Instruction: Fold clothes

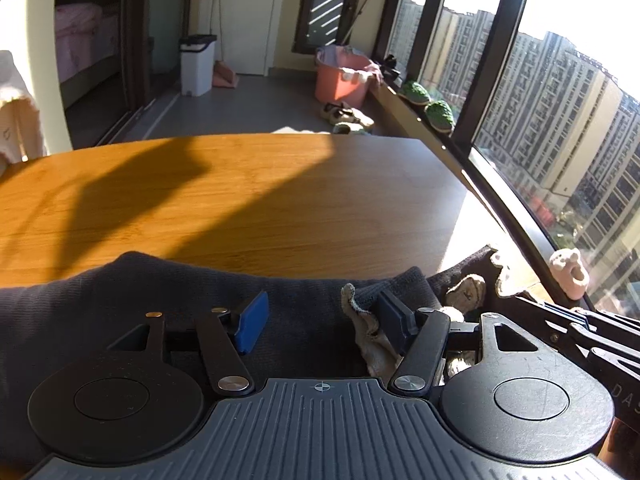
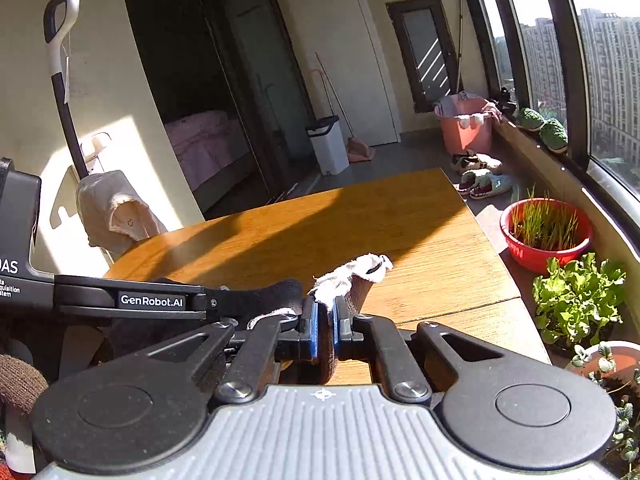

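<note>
garment: dark knit piece, lies along near edge of wooden table, long axis running left-right across left wrist view; bulk spreads left, ribbed end with pale frayed lining sits at right
left gripper: jaws wide apart, nothing clamped; hovers over garment, right blue pad just beside ribbed end
right gripper: jaws nearly closed, pinching dark ribbed fabric with pale lining sticking up above pads
relation: ribbed end lies between the two grippers; right one has it, left one is nearer the loose bulk to its left
hedge: garment type unclear, cuff or hem, most of it hidden under grippers
fold state: can't tell from these views
</note>
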Demonstrator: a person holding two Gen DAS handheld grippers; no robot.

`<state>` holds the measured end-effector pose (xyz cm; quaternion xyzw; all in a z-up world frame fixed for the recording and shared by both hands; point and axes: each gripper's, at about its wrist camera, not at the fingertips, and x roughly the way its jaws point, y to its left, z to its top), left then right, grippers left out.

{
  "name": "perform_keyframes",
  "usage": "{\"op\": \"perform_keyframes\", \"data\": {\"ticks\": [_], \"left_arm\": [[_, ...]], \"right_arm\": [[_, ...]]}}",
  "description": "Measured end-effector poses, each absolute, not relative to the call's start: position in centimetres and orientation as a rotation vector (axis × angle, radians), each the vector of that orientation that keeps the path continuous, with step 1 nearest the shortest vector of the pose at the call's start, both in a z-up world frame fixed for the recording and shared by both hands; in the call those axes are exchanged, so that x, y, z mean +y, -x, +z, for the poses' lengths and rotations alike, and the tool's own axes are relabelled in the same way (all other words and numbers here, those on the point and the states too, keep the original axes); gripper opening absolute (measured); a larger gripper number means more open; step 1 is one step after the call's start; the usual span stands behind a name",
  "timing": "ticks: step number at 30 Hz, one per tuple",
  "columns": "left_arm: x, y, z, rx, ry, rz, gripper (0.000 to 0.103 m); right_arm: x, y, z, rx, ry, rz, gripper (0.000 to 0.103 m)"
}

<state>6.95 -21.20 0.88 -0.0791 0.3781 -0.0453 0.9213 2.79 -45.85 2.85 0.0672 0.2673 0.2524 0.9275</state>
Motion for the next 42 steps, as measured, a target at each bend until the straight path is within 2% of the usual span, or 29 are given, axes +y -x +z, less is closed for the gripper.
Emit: {"op": "perform_keyframes", "data": {"ticks": [3,9,14,16,18,20,21,29,30,33,34,36,38,39,42], "left_arm": [[-19.6,-6.6,2.2,0.753,0.225,-0.087,0.068],[-19.5,-6.0,5.0,0.694,0.232,-0.131,0.082],[-21.7,-7.9,1.7,0.799,0.152,-0.138,0.076],[-21.5,-8.1,0.6,0.807,0.151,-0.127,0.076],[-21.0,-7.9,0.5,0.8,0.166,-0.128,0.076],[-20.8,-8.0,0.5,0.803,0.178,-0.133,0.077],[-20.8,-8.1,0.5,0.804,0.18,-0.133,0.077],[-20.5,-8.0,0.3,0.81,0.2,-0.134,0.078],[-20.5,-8.0,0.3,0.812,0.202,-0.133,0.078],[-20.5,-8.0,0.5,0.818,0.215,-0.131,0.077],[-20.4,-8.0,0.6,0.821,0.224,-0.132,0.078],[-20.3,-7.8,1.1,0.818,0.26,-0.154,0.08],[-20.4,-7.6,1.9,0.803,0.287,-0.174,0.091],[-20.6,-7.5,2.1,0.798,0.298,-0.184,0.093],[-21.8,-7.6,2.7,0.81,0.35,-0.252,0.091]], "right_arm": [[-41.9,-1.1,3.8,0.504,0.015,0.597,0.007],[-36.2,0.4,2.4,0.478,0.296,0.607,0.007],[-37.1,0.6,2.9,0.461,0.285,0.618,0.012],[-39.1,0.5,3.3,0.475,0.227,0.619,0.017],[-41.9,-0.3,3.6,0.51,0.074,0.601,0.042],[-44.8,-1.1,3.9,0.543,-0.078,0.581,0.054],[-45.7,-1.4,3.9,0.558,-0.137,0.574,0.055],[-45.4,-3.3,1.1,0.655,-0.331,0.567,0.055],[-45.4,-3.5,0.8,0.667,-0.355,0.566,0.052],[-45.3,-4.2,-0.3,0.703,-0.429,0.562,0.033],[-45.1,-4.3,-0.5,0.704,-0.419,0.558,0.031],[-44.2,-3.6,-0.4,0.659,-0.269,0.538,0.03],[-43.3,-2.9,-0.3,0.613,-0.12,0.517,0.03],[-42.9,-2.6,-0.3,0.589,-0.046,0.505,0.03],[-41.6,-1.6,-0.2,0.514,0.175,0.468,0.03]]}}
